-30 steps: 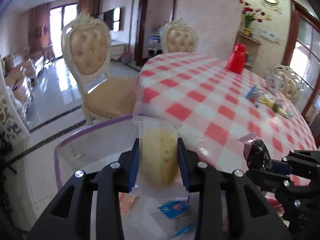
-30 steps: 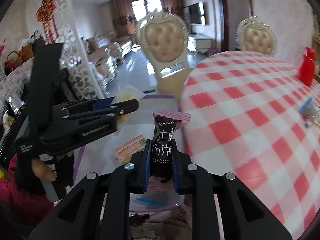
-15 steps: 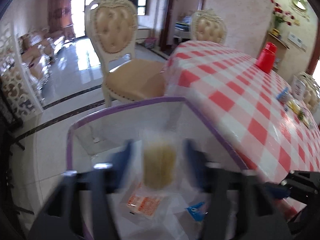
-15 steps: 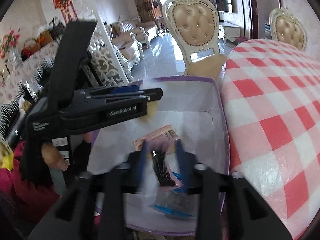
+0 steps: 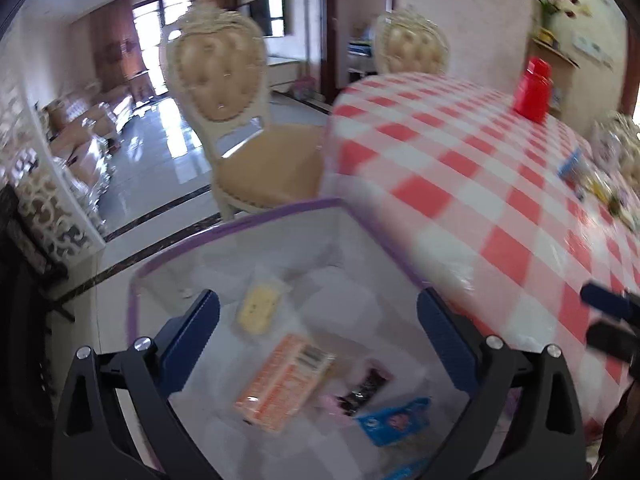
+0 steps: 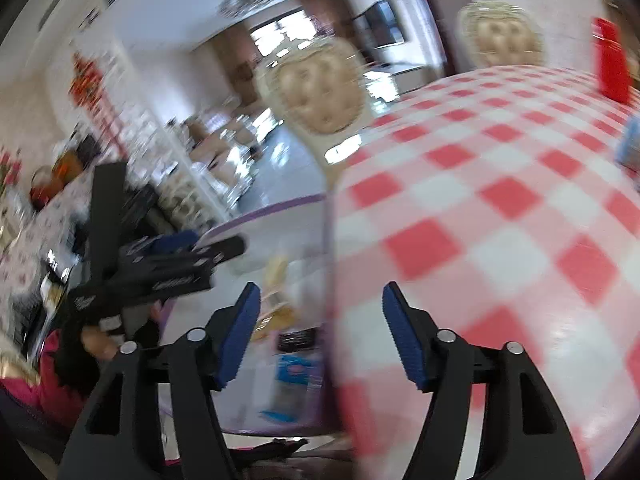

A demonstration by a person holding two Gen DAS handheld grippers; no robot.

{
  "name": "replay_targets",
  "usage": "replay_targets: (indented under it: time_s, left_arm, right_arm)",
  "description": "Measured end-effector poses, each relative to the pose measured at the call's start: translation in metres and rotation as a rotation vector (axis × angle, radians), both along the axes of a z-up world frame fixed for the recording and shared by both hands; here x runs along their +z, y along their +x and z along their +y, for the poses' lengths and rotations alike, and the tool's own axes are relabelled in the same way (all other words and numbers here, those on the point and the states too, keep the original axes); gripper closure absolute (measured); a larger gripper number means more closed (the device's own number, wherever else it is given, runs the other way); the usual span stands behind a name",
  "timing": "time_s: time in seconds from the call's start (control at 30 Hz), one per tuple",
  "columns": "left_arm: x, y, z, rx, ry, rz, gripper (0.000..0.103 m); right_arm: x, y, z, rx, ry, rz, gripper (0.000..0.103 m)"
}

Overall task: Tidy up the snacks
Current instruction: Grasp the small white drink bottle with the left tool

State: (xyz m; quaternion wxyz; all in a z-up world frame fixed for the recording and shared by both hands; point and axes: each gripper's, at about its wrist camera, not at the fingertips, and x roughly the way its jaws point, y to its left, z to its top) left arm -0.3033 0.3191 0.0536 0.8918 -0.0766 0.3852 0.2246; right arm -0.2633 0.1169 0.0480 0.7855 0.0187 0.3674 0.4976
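Inside the purple-rimmed white box (image 5: 240,224), our yellow wrapped cake (image 5: 259,308) and dark chocolate packet (image 5: 366,388) now lie dropped. Both left tongs (image 5: 318,336) and right tongs (image 6: 320,328) are opening, empty, so we can fetch more snacks.

four snacks (image 5: 258,307) in one box (image 5: 280,210), two chairs (image 5: 224,68), one red container (image 5: 534,90)

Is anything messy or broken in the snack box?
Nothing looks broken or spilled. The snacks just lie jumbled in the box: a yellow cake, an orange packet, a dark chocolate and a blue packet, all at different angles.

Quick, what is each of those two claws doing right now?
Left gripper: jaws opening, nothing between them.
Right gripper: jaws opening, nothing between them.
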Motion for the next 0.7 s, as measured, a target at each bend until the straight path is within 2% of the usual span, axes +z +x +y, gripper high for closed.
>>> replay_targets:
  time_s: [0.1, 0.17, 0.27, 0.4, 0.53, 0.7]
  left_arm:
    - [0.004, 0.014, -0.027, -0.065, -0.002, 0.007, 0.004]
    - [0.004, 0.028, -0.048, -0.136, -0.043, 0.012, 0.004]
    - [0.004, 0.047, -0.079, -0.225, -0.092, 0.013, 0.004]
    - [0.002, 0.083, -0.13, -0.319, -0.051, 0.041, 0.004]
    - [0.0, 0.124, -0.175, -0.39, -0.041, 0.081, 0.004]
    - [-0.007, 0.163, -0.209, -0.434, -0.055, 0.126, 0.004]
  right_arm:
    - [-0.002, 0.021, -0.043, -0.102, 0.04, 0.025, 0.029]
    - [-0.003, 0.033, -0.081, -0.191, 0.074, 0.034, 0.023]
    - [-0.005, 0.05, -0.136, -0.318, 0.079, 0.016, 0.022]
    - [-0.01, 0.077, -0.212, -0.502, 0.097, 0.022, 0.021]
    - [-0.02, 0.101, -0.288, -0.689, 0.097, 0.048, 0.021]
    - [-0.036, 0.122, -0.353, -0.805, 0.115, 0.122, 0.021]
